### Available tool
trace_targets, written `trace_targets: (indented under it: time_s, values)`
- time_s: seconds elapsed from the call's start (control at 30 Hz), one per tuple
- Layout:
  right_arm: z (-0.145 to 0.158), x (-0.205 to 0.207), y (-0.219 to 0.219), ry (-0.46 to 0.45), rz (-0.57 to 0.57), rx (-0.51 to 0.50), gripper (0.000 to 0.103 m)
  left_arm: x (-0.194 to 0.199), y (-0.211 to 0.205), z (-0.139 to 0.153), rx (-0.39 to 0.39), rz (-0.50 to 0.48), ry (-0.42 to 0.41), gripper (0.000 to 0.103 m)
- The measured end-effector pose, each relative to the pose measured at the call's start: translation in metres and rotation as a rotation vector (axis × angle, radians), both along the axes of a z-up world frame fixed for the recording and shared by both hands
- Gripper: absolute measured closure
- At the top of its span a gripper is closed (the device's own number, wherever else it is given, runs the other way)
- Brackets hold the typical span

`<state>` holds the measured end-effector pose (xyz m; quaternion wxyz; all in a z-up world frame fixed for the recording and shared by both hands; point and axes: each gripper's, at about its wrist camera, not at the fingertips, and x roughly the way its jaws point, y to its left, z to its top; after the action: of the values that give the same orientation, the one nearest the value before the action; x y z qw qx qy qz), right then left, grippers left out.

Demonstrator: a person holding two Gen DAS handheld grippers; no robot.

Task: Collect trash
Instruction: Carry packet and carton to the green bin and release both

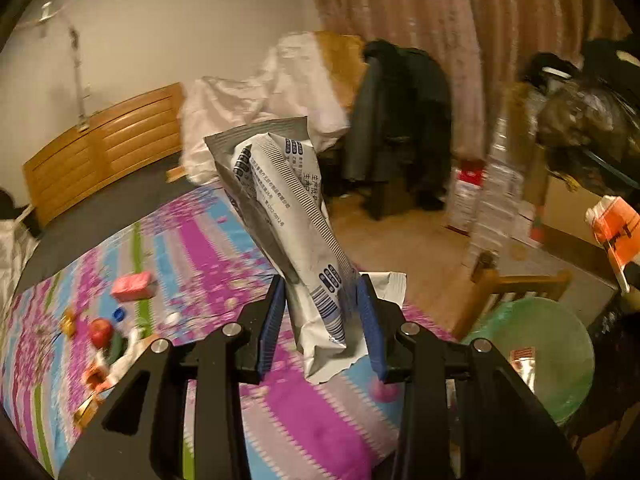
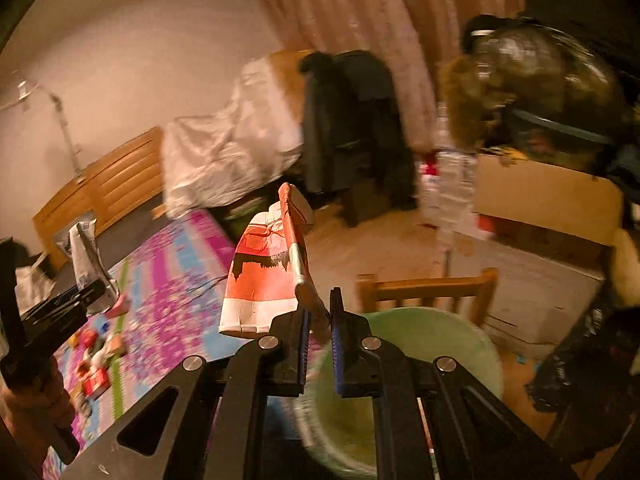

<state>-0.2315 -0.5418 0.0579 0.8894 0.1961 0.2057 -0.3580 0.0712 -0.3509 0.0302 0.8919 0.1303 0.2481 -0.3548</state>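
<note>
My left gripper is shut on a crumpled white and silver wrapper printed in blue, which stands up between the blue pads over the bed. My right gripper is shut on the edge of an orange and white wrapper that hangs to the left of its fingers. A green-lined trash bin sits just beyond and below the right gripper; in the left wrist view the trash bin lies at lower right with a wrapper inside. The left gripper and the orange wrapper each show in the other view.
On the patterned bedspread lie a pink packet, a red apple, a blue cap and several small scraps. A wooden chair stands behind the bin. A dark coat, boxes and curtains fill the room beyond.
</note>
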Motion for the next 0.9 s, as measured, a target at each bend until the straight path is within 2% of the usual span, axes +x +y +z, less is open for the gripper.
trace_targets:
  time_s: [0.2, 0.47, 0.6, 0.9]
  values:
    - [-0.007, -0.028, -0.028, 0.035, -0.116, -0.011, 0.092, -0.03, -0.055, -0.001, 0.021, -0.119, -0.028, 0.068]
    - [-0.028, -0.05, -0.05, 0.137, -0.214, -0.001, 0.092, -0.074, -0.113, -0.017, 0.065, -0.284, -0.029, 0.067]
    - [-0.039, -0.058, -0.055, 0.194, -0.258, -0.007, 0.092, -0.091, -0.128, -0.024, 0.083, -0.346, -0.004, 0.067]
    - [-0.054, -0.063, -0.066, 0.212, -0.262, 0.037, 0.092, -0.117, -0.147, -0.034, 0.127, -0.444, 0.0, 0.067]
